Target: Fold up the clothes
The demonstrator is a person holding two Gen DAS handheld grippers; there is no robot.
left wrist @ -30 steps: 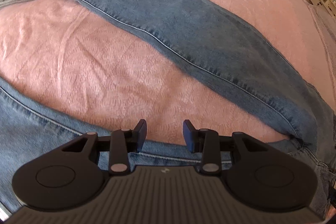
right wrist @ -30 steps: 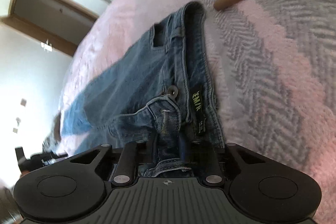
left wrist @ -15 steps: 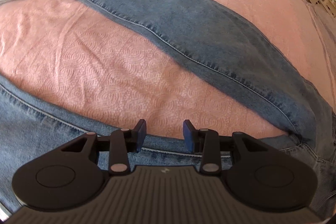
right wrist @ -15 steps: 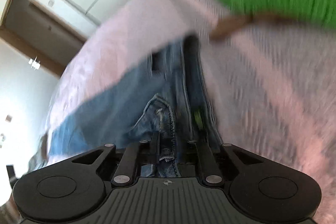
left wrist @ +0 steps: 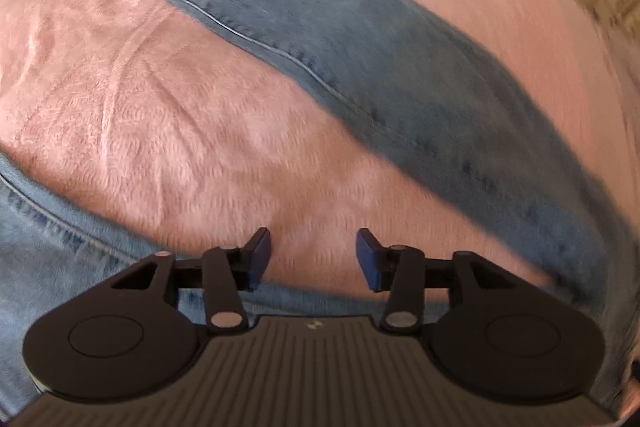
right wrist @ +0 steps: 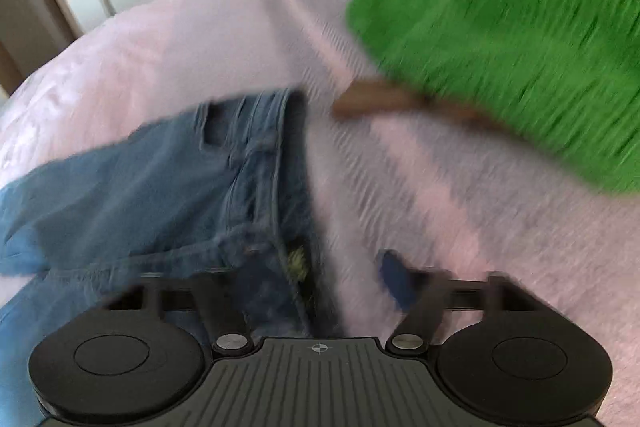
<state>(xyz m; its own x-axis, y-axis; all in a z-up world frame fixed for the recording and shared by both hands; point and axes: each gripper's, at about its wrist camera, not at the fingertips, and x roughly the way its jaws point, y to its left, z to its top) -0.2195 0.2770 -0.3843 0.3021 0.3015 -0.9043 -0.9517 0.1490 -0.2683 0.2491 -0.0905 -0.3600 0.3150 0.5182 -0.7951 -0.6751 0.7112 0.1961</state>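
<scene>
Right gripper jaws opening, letting go the jeans waistband.

Right hand-held gripper opening above jeans waistband; green garment beyond.

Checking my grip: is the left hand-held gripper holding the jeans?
No, the opening left hand-held gripper has only pink bedspread between its pads.

bright daylight, glare at 11 o'clock in the right view; both motion-blurred, fisheye-curved, dark-cornered at the rims.
</scene>
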